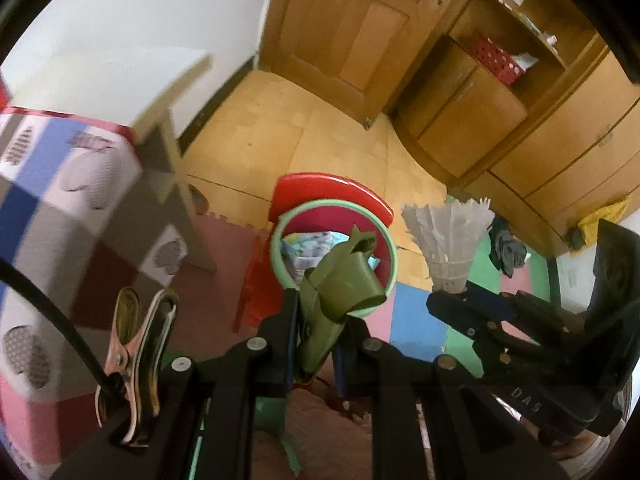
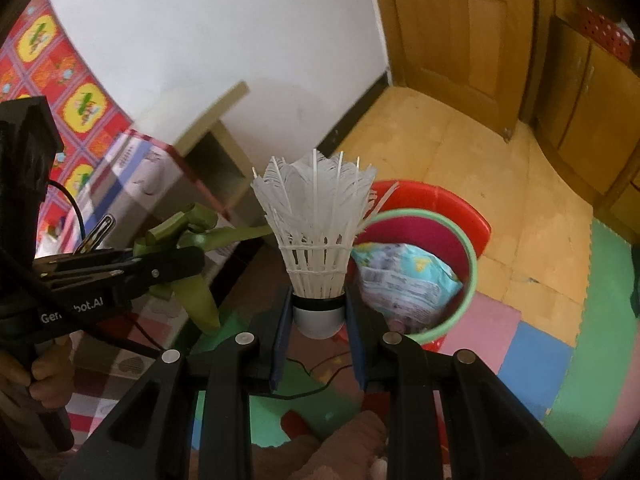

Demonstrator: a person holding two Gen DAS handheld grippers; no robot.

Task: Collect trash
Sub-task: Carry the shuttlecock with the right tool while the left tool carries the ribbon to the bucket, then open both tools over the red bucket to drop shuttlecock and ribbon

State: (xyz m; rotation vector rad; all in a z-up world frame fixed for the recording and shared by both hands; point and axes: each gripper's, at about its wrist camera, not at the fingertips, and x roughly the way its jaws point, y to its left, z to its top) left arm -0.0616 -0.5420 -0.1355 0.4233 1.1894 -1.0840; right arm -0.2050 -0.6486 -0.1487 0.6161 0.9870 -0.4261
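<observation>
The left gripper (image 1: 316, 344) is pinched tight on a folded strip of olive-green leaf (image 1: 340, 284), which sticks up just in front of the round green-rimmed red plastic bin (image 1: 394, 256). The right gripper (image 2: 318, 320) clamps the rounded white cork base of a white feathered shuttlecock (image 2: 316, 220), upright between its blue pads (image 2: 356, 332). Just beyond and to the right of it the same bin holds a crumpled light-blue printed wrapper (image 2: 400, 280).
</observation>
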